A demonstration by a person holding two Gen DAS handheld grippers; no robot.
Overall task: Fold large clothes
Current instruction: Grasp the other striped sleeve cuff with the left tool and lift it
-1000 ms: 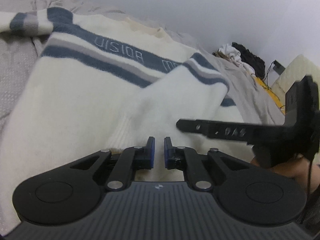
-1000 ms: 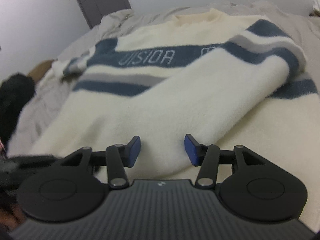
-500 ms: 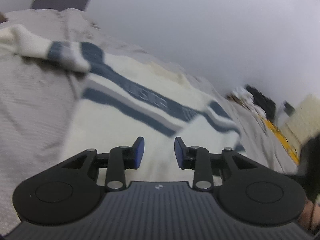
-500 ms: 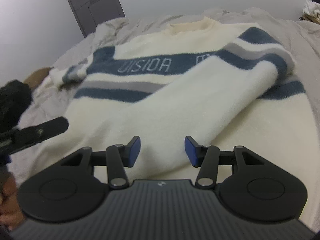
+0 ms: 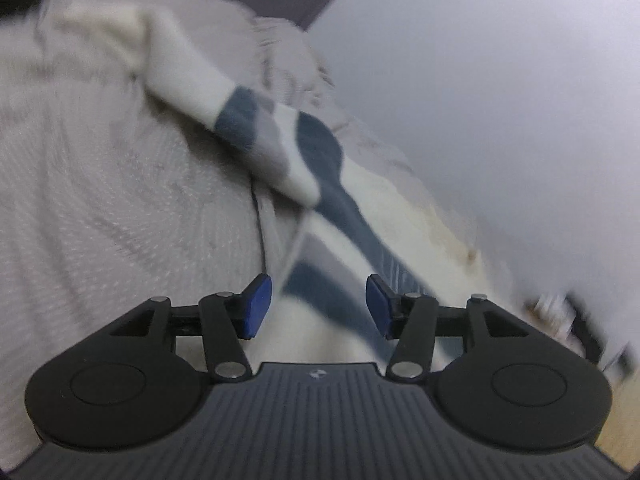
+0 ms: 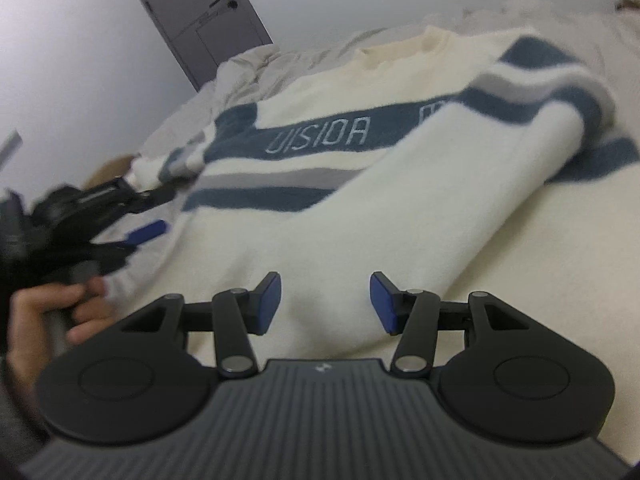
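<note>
Sweater (image 6: 328, 216) flat on grey bedding (image 5: 120, 208), one sleeve (image 6: 420, 200) across its front

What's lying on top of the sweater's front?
One sleeve is folded across the sweater, hiding the end of the lettering. What lies beneath the sweater is covered.

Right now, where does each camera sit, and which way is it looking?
Left wrist view: sits on the left gripper, looking along its open, empty fingers, which have just been opening, at the spread-out sleeve on the bed.
Right wrist view: sits on the right gripper, fingers open, looking across the sweater toward the door; a hand holding the left gripper shows at left.
Shared: the sweater, the sleeve, the bed, the door.
</note>
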